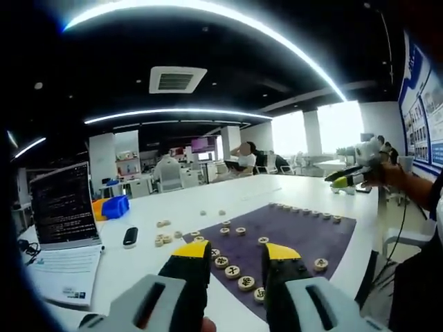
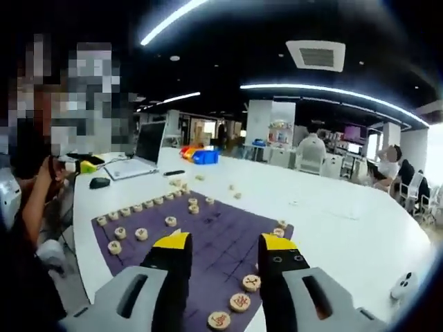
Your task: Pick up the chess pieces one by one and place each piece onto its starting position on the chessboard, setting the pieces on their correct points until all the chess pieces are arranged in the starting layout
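Observation:
A purple chessboard mat (image 1: pixel 297 232) lies on the white table (image 1: pixel 228 190). Round wooden chess pieces stand in a row along its far edge (image 1: pixel 304 210) and its near edge (image 1: pixel 233 271). More loose pieces (image 1: pixel 164 239) lie on the table left of the mat. My left gripper (image 1: pixel 235 252) hovers above the near row, open and holding nothing. At the far right a hand holds up my right gripper (image 1: pixel 351 179). In the right gripper view, my right gripper (image 2: pixel 225 243) is open above the mat (image 2: pixel 208 238), with a row of pieces (image 2: pixel 131 208) at the left and three pieces (image 2: pixel 239 301) near its jaws.
An open laptop (image 1: pixel 66 207), a black device (image 1: pixel 130 236) and blue and yellow bins (image 1: pixel 114 206) sit on the table's left part. In the right gripper view I see the laptop (image 2: pixel 142 158), a mouse (image 2: pixel 100 182), and a person's arm (image 2: pixel 31 207) at the left. People sit at desks behind.

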`<state>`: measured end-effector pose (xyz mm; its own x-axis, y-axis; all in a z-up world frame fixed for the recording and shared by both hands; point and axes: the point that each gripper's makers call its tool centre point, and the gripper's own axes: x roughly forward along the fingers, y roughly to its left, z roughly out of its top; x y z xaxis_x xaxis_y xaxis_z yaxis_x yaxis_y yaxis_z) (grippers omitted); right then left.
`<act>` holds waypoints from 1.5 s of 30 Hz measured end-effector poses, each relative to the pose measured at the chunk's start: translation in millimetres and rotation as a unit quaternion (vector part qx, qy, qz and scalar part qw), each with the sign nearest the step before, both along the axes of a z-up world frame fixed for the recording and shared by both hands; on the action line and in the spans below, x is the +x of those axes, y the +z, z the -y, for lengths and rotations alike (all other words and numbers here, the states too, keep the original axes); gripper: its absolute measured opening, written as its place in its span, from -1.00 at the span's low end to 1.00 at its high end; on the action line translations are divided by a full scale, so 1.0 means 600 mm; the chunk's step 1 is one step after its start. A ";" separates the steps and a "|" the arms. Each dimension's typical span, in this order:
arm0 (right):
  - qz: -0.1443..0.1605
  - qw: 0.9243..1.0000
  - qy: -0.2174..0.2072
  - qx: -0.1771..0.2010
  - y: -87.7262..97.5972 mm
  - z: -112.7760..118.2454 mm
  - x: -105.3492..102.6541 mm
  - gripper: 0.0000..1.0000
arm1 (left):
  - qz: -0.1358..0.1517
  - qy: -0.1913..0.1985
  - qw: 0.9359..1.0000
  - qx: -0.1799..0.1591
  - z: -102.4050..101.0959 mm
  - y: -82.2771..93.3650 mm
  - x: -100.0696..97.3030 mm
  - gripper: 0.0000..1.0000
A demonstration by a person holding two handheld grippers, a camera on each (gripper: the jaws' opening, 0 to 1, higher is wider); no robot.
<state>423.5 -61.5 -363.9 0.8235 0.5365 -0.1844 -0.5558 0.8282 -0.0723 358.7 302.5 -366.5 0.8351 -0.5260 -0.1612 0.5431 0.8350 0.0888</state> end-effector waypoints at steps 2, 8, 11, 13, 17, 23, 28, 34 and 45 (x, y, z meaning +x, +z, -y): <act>-0.005 1.000 -0.009 0.004 -0.003 0.010 0.010 -0.24 | 0.001 -0.001 1.000 -0.003 -0.002 0.002 -0.001 -0.38; -0.010 1.000 -0.024 0.016 -0.019 0.017 0.017 -0.26 | 0.004 -0.003 1.000 -0.007 -0.001 0.006 -0.004 -0.38; -0.013 1.000 -0.021 0.019 -0.026 0.011 0.013 -0.26 | 0.004 -0.004 1.000 -0.007 0.001 0.006 -0.004 -0.38; -0.013 0.999 -0.021 0.021 -0.026 0.009 0.011 -0.26 | 0.003 -0.004 1.000 -0.006 0.003 0.005 -0.004 -0.38; -0.006 0.999 -0.028 0.030 -0.017 0.012 0.012 -0.28 | 0.005 -0.005 1.000 -0.006 0.003 0.006 -0.005 -0.38; -0.007 0.999 -0.031 0.035 -0.018 0.013 0.012 -0.28 | 0.006 -0.001 1.000 -0.007 -0.003 0.008 -0.005 -0.38; -0.009 0.999 -0.029 0.032 -0.021 0.011 0.013 -0.29 | 0.007 -0.001 1.000 -0.007 -0.002 0.009 -0.004 -0.38; -0.008 0.999 -0.030 0.041 -0.007 0.005 0.020 -0.31 | 0.010 -0.003 1.000 -0.007 0.000 0.013 -0.007 -0.38; -0.031 0.997 0.056 0.042 0.032 -0.149 0.078 -0.31 | 0.013 0.010 1.000 -0.005 -0.011 0.015 -0.006 -0.38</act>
<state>470.1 28.2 -344.7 0.7453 0.6408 -0.1843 -0.6470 0.7618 0.0323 355.2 309.0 -357.3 0.8489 -0.5110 -0.1349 0.5244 0.8462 0.0948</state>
